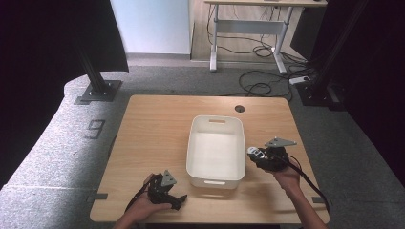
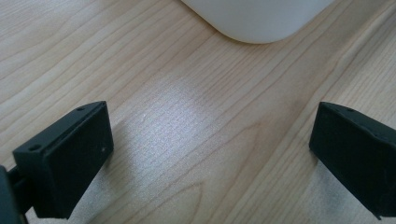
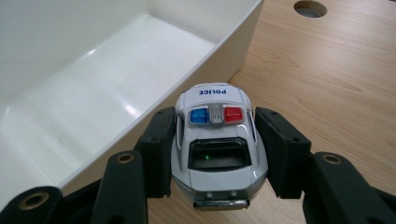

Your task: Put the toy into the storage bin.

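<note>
A white toy police car point(image 3: 218, 140) with a blue and a red roof light sits between the pads of my right gripper point(image 3: 212, 144), which is shut on its sides. In the high view that gripper point(image 1: 261, 155) holds the car point(image 1: 253, 152) just right of the white bin's point(image 1: 192, 143) right wall, above the table. The bin point(image 3: 233, 46) is empty. My left gripper point(image 1: 179, 200) rests low at the table's front left, and its jaws stand wide open with nothing between them point(image 2: 210, 149); the bin's rounded corner point(image 2: 257, 23) lies just ahead of it.
The wooden table point(image 1: 153, 129) has a round cable hole point(image 1: 239, 108) at its far edge. Beyond it are grey carpet, a black stand base point(image 1: 98, 90), floor cables point(image 1: 267, 86) and a desk frame point(image 1: 248, 28).
</note>
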A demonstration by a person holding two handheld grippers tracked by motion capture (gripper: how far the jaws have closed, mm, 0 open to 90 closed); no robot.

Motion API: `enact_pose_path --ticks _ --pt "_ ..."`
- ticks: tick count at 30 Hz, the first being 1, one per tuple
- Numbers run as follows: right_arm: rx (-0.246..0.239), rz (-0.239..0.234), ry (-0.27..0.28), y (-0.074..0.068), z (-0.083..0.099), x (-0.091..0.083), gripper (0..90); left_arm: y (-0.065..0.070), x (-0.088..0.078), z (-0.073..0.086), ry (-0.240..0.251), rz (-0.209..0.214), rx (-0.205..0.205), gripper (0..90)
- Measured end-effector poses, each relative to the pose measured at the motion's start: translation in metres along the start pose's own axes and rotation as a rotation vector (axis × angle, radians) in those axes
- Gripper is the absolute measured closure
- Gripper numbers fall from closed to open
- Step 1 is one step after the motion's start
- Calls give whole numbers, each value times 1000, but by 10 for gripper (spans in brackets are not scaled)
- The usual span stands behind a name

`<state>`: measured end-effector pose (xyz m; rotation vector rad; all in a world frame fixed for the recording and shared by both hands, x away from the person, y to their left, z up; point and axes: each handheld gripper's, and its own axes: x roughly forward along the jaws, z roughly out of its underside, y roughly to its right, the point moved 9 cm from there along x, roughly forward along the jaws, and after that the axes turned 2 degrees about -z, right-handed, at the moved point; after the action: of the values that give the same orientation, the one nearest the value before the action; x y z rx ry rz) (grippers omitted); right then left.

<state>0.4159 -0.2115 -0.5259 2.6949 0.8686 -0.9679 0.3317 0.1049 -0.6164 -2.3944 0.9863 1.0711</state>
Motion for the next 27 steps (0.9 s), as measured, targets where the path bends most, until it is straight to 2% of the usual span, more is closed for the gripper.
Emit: enact_pose_path --ticks 13,19,27 --pt "0 -4 -4 -3 1 2 499 0 0 0 0 0 0 0" --pt "-14 -7 -23 -6 5 7 499 0 0 0 0 0 0 0" --pt "4 0 -6 -4 3 4 499 0 0 0 0 0 0 0"
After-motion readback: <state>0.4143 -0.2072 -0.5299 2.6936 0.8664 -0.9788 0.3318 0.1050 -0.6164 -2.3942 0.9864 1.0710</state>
